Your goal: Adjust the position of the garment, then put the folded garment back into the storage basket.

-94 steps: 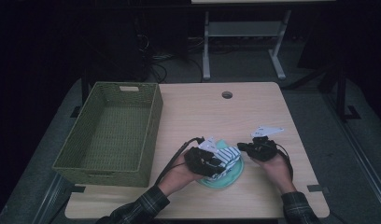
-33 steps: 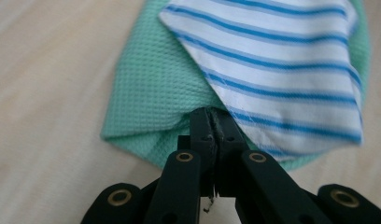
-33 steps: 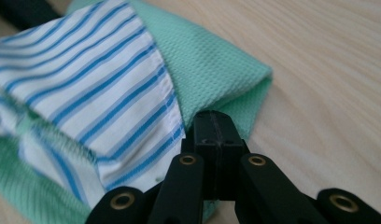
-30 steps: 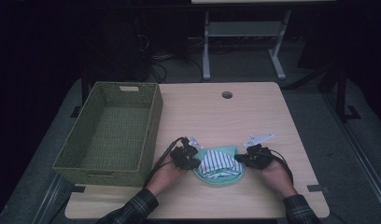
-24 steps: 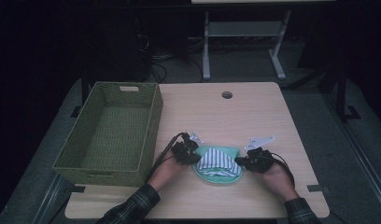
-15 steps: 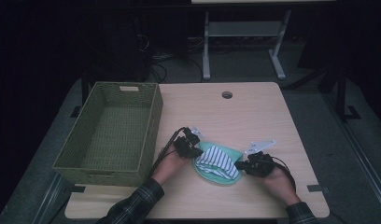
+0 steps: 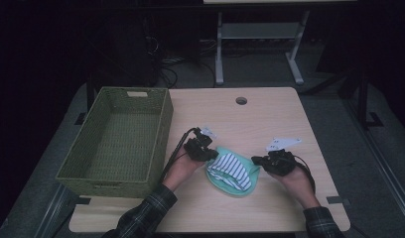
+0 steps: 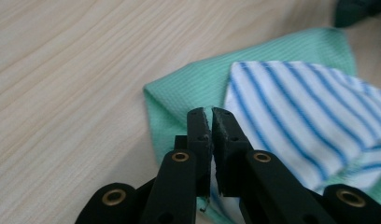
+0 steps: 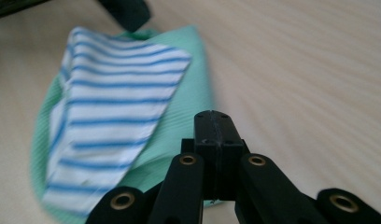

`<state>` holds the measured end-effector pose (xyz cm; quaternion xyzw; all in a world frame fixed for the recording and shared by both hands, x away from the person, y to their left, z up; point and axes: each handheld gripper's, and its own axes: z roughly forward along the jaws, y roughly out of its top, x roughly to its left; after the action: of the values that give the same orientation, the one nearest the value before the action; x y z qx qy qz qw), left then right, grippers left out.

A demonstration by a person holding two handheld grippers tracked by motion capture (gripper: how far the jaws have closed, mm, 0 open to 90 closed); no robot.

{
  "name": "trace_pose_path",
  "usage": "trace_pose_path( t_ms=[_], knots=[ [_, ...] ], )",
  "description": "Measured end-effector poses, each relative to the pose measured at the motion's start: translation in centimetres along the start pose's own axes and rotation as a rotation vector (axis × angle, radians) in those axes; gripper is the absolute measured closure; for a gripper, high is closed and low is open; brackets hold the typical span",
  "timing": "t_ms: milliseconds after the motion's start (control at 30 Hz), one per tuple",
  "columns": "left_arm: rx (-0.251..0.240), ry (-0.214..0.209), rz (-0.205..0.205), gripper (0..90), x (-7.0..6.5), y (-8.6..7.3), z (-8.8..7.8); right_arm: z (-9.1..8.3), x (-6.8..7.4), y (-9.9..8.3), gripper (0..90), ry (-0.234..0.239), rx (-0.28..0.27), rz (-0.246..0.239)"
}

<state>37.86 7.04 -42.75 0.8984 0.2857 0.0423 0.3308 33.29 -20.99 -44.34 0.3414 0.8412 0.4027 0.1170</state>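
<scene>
Left gripper (image 8: 211,112): jaws nearly together, a thin slit between the tips; they have just been opening slightly, and nothing lies between them. Its tips hover over the near edge of the green cloth (image 8: 188,88), right where the striped cloth (image 8: 300,112) begins; from this gripper's view the stack spreads up and to the right of the tips. Right gripper (image 9: 218,116): jaws pressed fully together, empty. Its tips sit above the green cloth's edge (image 9: 188,107), with the striped cloth (image 9: 109,112) lying to the upper left of them in that gripper's view. In the high view, left gripper (image 7: 206,154) and right gripper (image 7: 257,161) flank the stack, one at each side. The striped cloth (image 7: 231,167) lies folded on top of the green cloth (image 7: 240,187), which rests flat on the wooden table (image 7: 270,119), toward its front edge. A woven basket (image 7: 141,99) stands on the table's left side, well apart from the cloths.
</scene>
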Motion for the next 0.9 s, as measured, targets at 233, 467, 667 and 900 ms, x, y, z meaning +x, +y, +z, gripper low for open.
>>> trace_pose_path(
  t_ms=[233, 467, 667, 900],
  knots=[
    [-0.017, -0.038, 0.012, 69.3, -0.9, 0.0, -0.9, 1.8, -1.1, -0.6, 89.7, 0.007, 0.074, 0.030],
    [-0.003, -0.055, 0.040, 54.1, -1.4, -0.3, -1.6, 1.6, 0.7, -1.4, 89.7, 0.063, 0.100, 0.018],
    [0.022, -0.075, 0.068, 44.0, -1.8, -0.4, -2.0, 1.4, 2.4, -1.7, 89.7, 0.116, 0.100, -0.005],
    [0.063, -0.086, 0.118, 36.2, -2.2, -0.7, -1.8, 1.7, 4.0, -1.7, 89.5, 0.160, 0.095, -0.036]
  ],
)
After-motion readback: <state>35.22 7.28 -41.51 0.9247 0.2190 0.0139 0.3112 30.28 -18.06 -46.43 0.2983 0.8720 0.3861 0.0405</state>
